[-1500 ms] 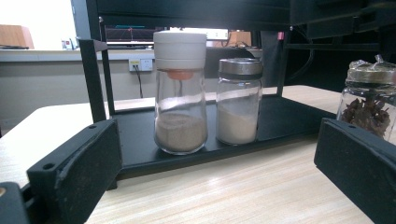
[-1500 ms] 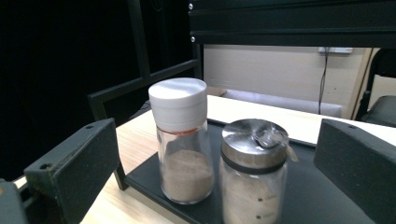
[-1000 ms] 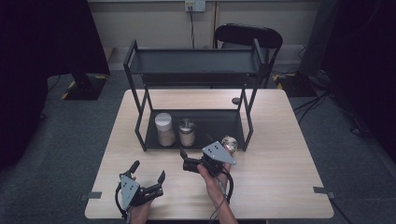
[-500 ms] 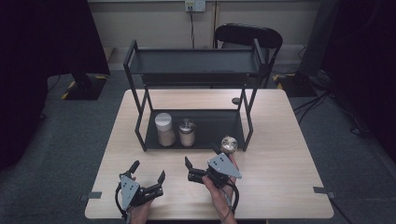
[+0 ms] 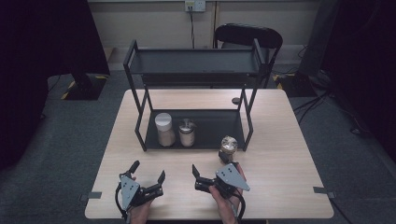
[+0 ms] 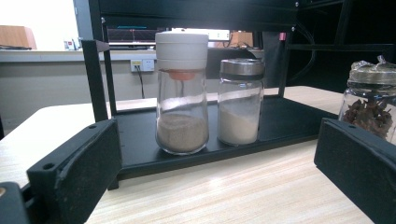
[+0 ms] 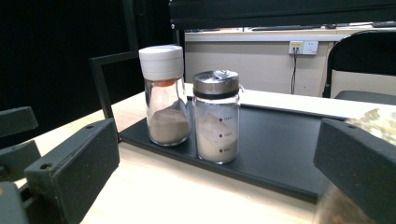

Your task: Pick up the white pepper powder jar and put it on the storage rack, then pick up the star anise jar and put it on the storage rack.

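A black two-tier rack [image 5: 196,67] stands at the table's middle back. Its lower shelf [image 5: 215,123] carries a white-capped jar of brown powder [image 5: 164,129] [image 6: 181,93] [image 7: 163,93] and a metal-capped jar of pale powder [image 5: 187,133] [image 6: 240,100] [image 7: 217,116]. A third jar [image 5: 228,147] [image 6: 369,109] with dark spice stands on the table by the rack's right front leg. My right gripper [image 5: 209,164] [image 7: 217,158] is open, just in front of that jar. My left gripper [image 5: 148,170] [image 6: 219,154] is open near the front edge, facing the shelf jars.
A small dark round object [image 5: 236,100] lies on the table behind the rack. A black chair [image 5: 247,35] stands beyond the far edge. Bare wooden tabletop [image 5: 289,158] stretches to the right of the rack.
My right gripper has drawn back toward the person, away from the third jar, which stays standing where it was. The left gripper has not moved.
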Motion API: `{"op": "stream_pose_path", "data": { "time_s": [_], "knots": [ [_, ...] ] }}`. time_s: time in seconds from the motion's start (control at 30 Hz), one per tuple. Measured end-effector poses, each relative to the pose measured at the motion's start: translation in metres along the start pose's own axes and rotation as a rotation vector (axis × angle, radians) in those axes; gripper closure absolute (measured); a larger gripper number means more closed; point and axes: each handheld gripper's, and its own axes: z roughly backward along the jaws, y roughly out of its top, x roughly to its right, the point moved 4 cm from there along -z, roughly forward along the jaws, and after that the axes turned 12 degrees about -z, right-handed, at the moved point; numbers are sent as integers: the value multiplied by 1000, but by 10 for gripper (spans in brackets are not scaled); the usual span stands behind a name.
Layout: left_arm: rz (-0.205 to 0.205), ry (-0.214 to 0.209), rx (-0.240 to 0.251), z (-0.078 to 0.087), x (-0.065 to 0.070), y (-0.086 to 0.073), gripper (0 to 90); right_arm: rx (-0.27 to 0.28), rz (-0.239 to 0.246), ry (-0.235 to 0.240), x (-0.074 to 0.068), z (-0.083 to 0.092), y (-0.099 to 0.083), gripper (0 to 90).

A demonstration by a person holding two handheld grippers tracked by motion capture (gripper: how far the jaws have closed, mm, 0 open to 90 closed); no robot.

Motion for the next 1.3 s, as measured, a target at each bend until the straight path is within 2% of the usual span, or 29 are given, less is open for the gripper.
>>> {"op": "stream_pose_path", "data": {
  "time_s": [0.33, 0.63, 1.03, 1.3],
  "knots": [
    [1, -3, 0, 0, 0, 0, 1, -7, 13, -24, 3, 15, -9, 0],
    [2, -5, -1, 0, -1, 0, 1, 19, 16, -56, 11, 27, -13, 0],
    [2, -5, 0, 0, -1, 0, 1, 37, 6, -110, 23, 28, -25, 0],
    [0, -2, 1, 0, 0, 0, 1, 48, 30, -155, 28, 28, -32, 0]
  ]
}}
